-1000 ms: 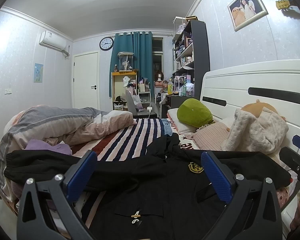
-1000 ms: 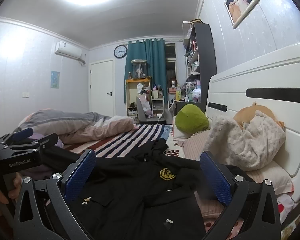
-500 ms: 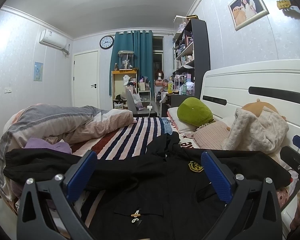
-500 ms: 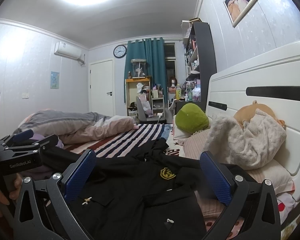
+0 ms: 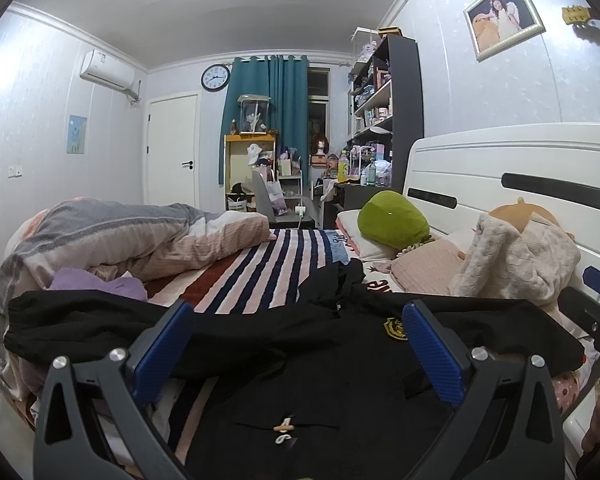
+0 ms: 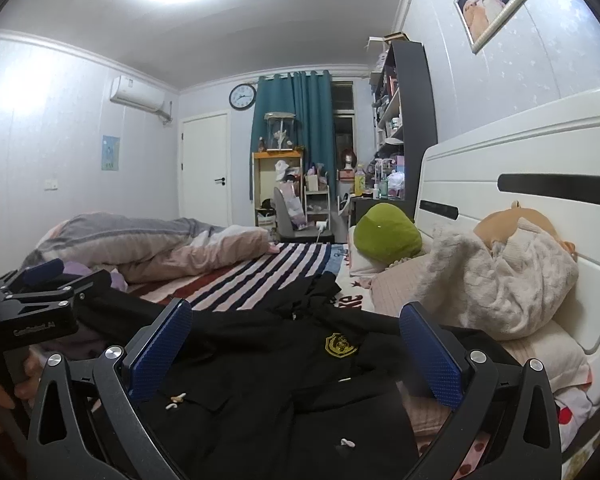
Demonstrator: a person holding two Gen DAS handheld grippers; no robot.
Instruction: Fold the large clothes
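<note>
A large black coat (image 5: 320, 380) with a gold chest badge (image 5: 394, 326) and toggle buttons lies spread flat on the striped bed, sleeves stretched out left and right. It also shows in the right wrist view (image 6: 284, 376). My left gripper (image 5: 298, 354) is open and empty, hovering just above the coat's front. My right gripper (image 6: 296, 354) is open and empty above the coat's right side. The left gripper's body shows at the left edge of the right wrist view (image 6: 40, 300).
A bunched pink-grey duvet (image 5: 112, 236) and purple cloth (image 5: 96, 282) lie at the left. A green plush (image 5: 394, 220), pink pillow (image 5: 424, 266) and fluffy white blanket (image 5: 516, 258) sit against the white headboard (image 5: 500, 176). Shelves and a desk stand at the back.
</note>
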